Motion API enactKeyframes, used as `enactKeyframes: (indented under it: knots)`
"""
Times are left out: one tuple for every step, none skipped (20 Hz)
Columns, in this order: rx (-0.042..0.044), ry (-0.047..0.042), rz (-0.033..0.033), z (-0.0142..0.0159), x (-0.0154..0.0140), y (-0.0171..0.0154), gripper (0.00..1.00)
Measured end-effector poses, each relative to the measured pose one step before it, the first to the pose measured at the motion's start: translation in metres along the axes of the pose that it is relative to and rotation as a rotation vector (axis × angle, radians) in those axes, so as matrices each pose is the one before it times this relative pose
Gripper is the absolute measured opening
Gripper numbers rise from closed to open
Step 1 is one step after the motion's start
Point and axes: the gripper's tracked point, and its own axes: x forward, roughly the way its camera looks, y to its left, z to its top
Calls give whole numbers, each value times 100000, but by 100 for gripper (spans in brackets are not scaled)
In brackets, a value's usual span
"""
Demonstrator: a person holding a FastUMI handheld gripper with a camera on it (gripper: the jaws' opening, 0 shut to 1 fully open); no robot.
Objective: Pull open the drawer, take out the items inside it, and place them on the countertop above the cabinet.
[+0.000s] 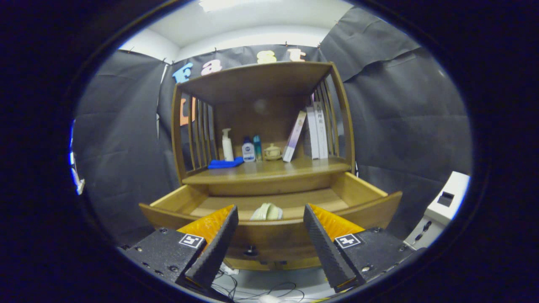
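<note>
We hold the tongs (269, 248) spread wide apart with nothing between them, in front of a wooden cabinet (261, 105). Its drawer (269, 235) is pulled out toward us, and the drawer front with its small dark knob (251, 251) sits in the gap between the two fingers (217, 248).

Inside the drawer, just behind the front panel and between the fingertips as we look along them, lies a pale, folded-looking item (267, 212); we cannot tell what it is. The rest of the drawer floor we can see is bare wood.

Above the drawer is the worktop (269, 170), well beyond the tongs. On it, from the left, we see a blue cloth (225, 163) lying flat, a white pump bottle (227, 145) upright just behind it, a small white bottle with a blue cap (248, 150), a slim teal bottle (257, 147) close beside that, and a small cream-coloured lidded pot (273, 152). To the right a book (294, 136) leans against several upright books (317, 132) that stand by the cabinet's slatted side.

Below the tongs, cables (252, 290) lie on a pale floor. Off to the right stands a white device (446, 202).
</note>
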Motion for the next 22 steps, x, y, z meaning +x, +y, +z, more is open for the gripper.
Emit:
enactKeyframes:
  knots:
    - [152, -2250, -1374, 1620, 297, -571, 98]
    - [-108, -2244, -1820, 1504, 335, -629, 98]
    - [-171, -1899, -2195, 1465, 507, -539, 98]
    - [179, -1592, -517, 1576, 682, -85, 98]
    - [79, -429, 427, 1100, 714, 369, 98]
    - [-511, -43, 568, 1011, 792, 255, 98]
    - [-846, -53, 661, 916, 952, 140, 98]
    - [-1652, 75, 430, 1026, 1072, 253, 98]
    - [-1051, 36, 210, 718, 847, 199, 98]
    - [-1840, 1441, 541, 188, 1167, 393, 98]
    - [-1873, 2370, 867, 66, 1068, 610, 98]
    - [-1406, 277, 901, 324, 909, 552, 98]
    - [-1720, 1437, 1246, 330, 1021, 566, 98]
    - [-770, 2551, 1844, -189, 820, 652, 98]
    - [430, 2329, 1822, -131, 885, 646, 98]
    - [-224, 4978, 1499, -583, 1167, 555, 98]
    - [-566, 5137, 1090, -767, 1111, 144, 99]
    - [-235, 5242, 1744, -772, 1039, 413, 99]
    - [148, 5096, 1858, -731, 901, 460, 99]
    - [862, 6047, 798, -960, 1007, 121, 99]
    - [150, 5116, -16, -896, 943, -136, 99]
    - [-214, 5840, 198, -1060, 911, 25, 99]
